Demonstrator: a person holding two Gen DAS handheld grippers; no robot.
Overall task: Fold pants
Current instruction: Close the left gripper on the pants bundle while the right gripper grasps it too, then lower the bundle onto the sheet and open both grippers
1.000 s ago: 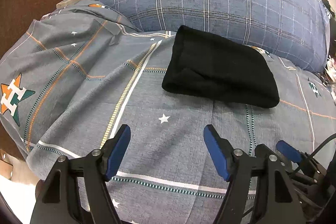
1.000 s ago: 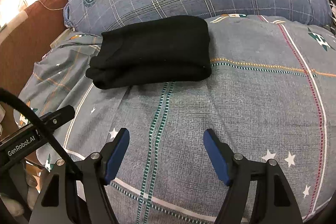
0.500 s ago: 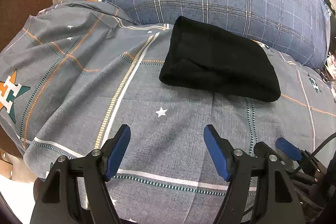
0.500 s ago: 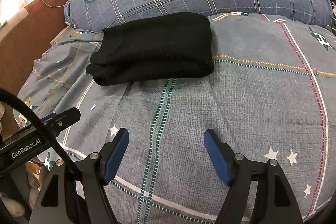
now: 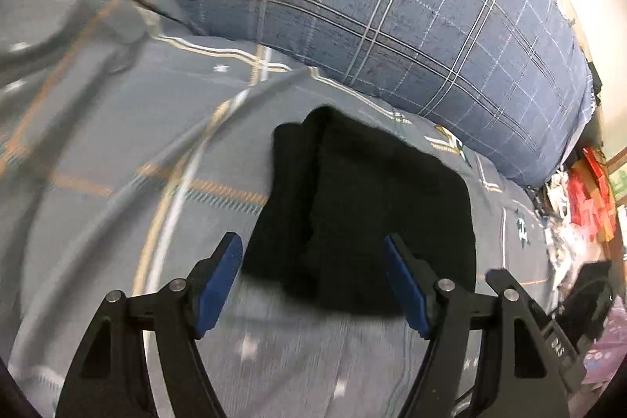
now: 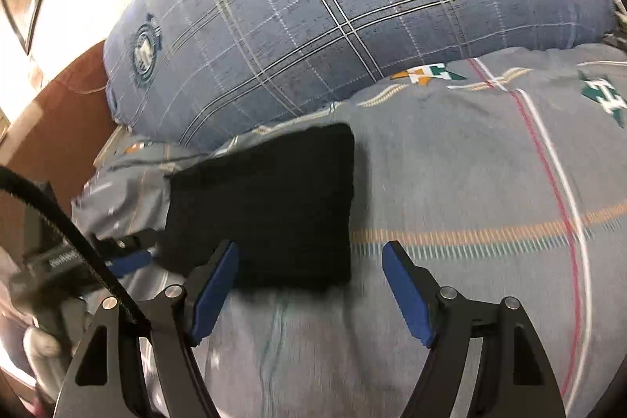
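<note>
The bed (image 6: 470, 183) is covered by a grey patterned quilt; folded black pants (image 6: 266, 210) and a blue plaid pillow (image 6: 313, 26) are laid on it.

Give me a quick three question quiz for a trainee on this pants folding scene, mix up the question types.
1. True or false: the left gripper is shut on the black pants.
2. What lies directly behind the pants? A) plaid pillow B) wooden chair C) laundry basket
3. Fill in: the pants rest on a grey ____.

Key:
1. False; its jaws are open, as are the right gripper's.
2. A, the plaid pillow.
3. Bedsheet.
</note>
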